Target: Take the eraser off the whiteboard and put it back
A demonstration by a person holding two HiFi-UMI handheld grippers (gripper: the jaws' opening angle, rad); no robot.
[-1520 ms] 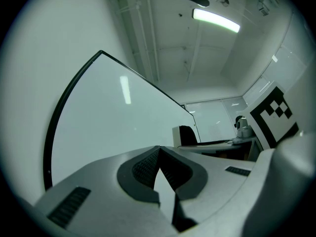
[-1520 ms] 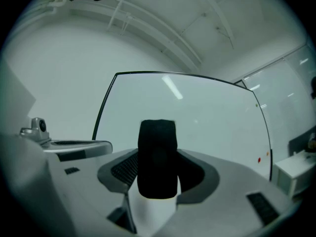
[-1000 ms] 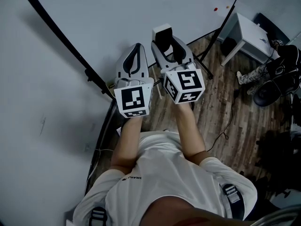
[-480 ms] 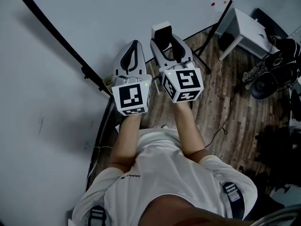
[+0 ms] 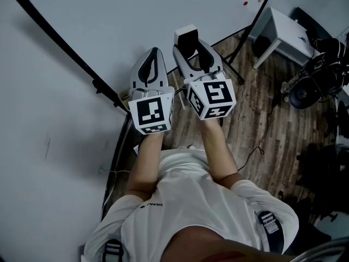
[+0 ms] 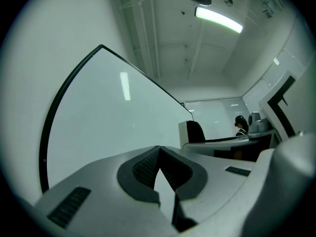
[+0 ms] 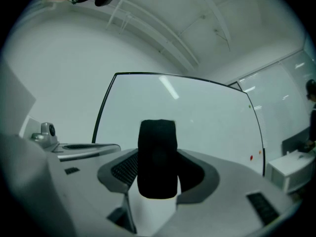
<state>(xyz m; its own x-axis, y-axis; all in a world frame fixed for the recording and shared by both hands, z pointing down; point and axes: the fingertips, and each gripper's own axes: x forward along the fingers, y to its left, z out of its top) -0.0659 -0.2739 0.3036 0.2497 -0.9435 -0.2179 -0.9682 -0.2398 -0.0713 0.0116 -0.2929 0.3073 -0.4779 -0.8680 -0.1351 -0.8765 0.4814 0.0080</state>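
Between right tongs (image 7: 159, 171) jaws: eraser (image 7: 157, 142) clamped, whiteboard (image 7: 207, 117) beyond.

The whiteboard (image 5: 136, 21) blocked everything from ten to twelve o'clock of the right tongs (image 5: 193, 47) (whose gap the eraser (image 5: 188, 41) filled), and the left tongs (image 5: 153, 52) crowded nine. Open wooden floor (image 5: 245, 102) lay at four, with a white table (image 5: 283, 31) at two and dark clutter (image 5: 316, 86) farther out at three.

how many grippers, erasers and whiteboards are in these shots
grippers: 2 (left gripper, right gripper)
eraser: 1
whiteboard: 1
total: 4
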